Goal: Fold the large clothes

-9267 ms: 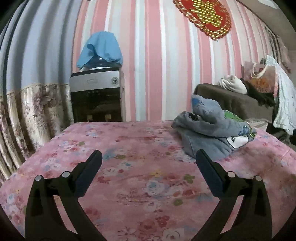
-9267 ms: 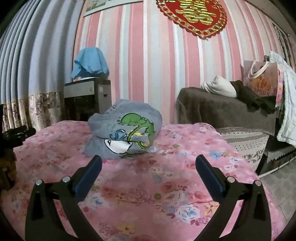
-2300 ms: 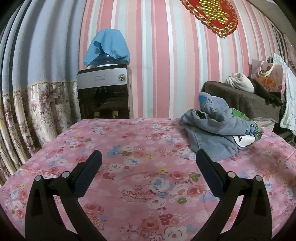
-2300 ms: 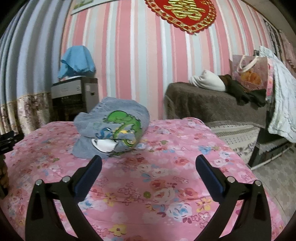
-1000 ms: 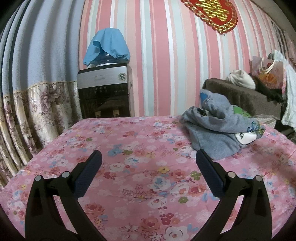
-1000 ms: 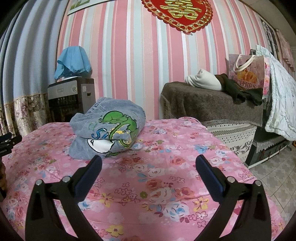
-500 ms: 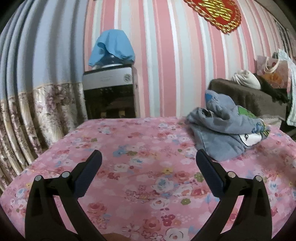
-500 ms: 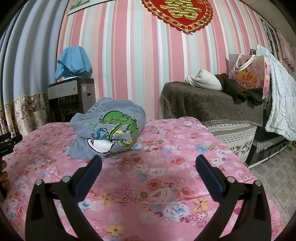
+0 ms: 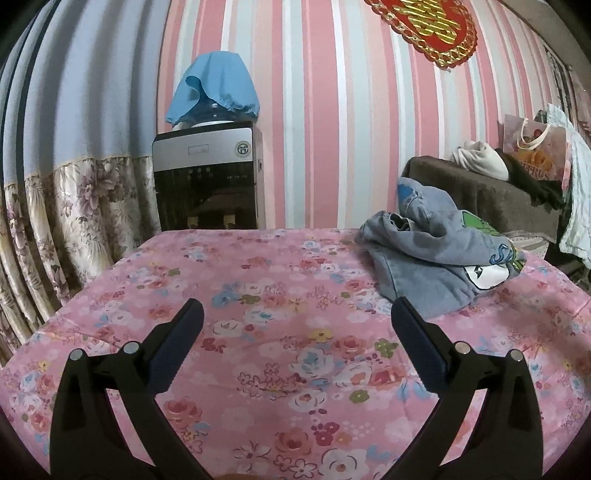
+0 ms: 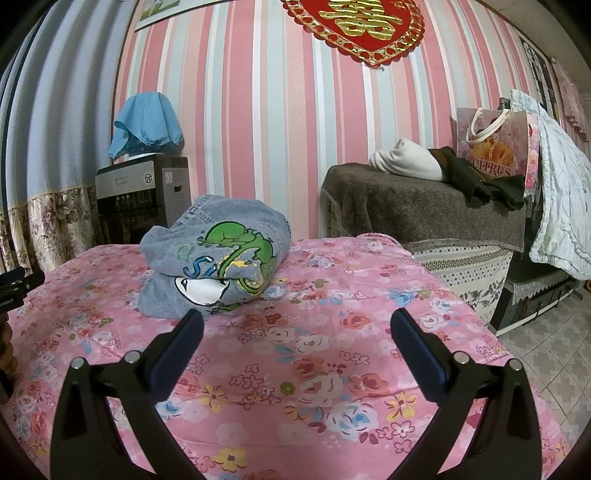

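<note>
My left gripper (image 9: 295,325) is released, jaws spread wide, nothing between them, above the pink floral bedspread (image 9: 258,354). My right gripper (image 10: 295,325) is likewise released and empty over the same bedspread (image 10: 332,369). Neither touches the cloth.

From the left wrist view, the grey sweatshirt (image 9: 436,258) lies in a rumpled heap on the bedspread at about 1 o'clock, beyond my right-hand finger and apart from it. From the right wrist view the sweatshirt (image 10: 218,258) sits at about 11 o'clock, just past my left-hand finger, green cartoon print facing up.

Farther off at 11 o'clock in the left view stands a water dispenser (image 9: 207,181) with a blue cover (image 9: 214,88). At 2 o'clock in the right view, a brown-covered cabinet (image 10: 424,206) carries a white bundle (image 10: 406,158) and a gift bag (image 10: 495,144). Behind everything, the striped wall (image 10: 258,110) bears a red ornament (image 10: 358,26).
</note>
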{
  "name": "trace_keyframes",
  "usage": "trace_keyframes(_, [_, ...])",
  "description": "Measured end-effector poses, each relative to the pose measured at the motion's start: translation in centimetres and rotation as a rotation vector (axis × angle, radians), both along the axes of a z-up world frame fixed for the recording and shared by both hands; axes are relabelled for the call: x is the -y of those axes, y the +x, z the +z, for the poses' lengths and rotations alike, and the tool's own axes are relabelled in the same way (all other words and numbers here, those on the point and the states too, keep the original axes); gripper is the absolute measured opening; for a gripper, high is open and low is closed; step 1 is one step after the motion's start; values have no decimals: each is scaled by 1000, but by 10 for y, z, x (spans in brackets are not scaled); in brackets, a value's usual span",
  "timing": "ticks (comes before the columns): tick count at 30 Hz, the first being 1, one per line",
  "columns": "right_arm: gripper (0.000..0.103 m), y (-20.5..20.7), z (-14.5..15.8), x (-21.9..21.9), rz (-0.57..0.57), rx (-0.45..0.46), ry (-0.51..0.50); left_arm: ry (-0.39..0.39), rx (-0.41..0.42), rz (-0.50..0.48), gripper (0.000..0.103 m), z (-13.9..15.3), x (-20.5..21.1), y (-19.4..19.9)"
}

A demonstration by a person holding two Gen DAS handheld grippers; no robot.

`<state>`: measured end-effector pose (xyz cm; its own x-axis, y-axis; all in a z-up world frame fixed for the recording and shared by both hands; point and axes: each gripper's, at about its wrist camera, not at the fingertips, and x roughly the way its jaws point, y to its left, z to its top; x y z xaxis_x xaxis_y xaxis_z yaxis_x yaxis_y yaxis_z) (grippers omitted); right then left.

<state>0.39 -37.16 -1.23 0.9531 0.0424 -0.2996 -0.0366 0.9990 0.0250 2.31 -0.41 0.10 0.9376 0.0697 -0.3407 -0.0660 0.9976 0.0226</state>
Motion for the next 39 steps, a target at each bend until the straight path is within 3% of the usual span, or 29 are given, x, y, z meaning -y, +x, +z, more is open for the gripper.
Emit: trace_keyframes(39, [101,0,0,0,0,0,0,7,-8,9,100,0,1,2])
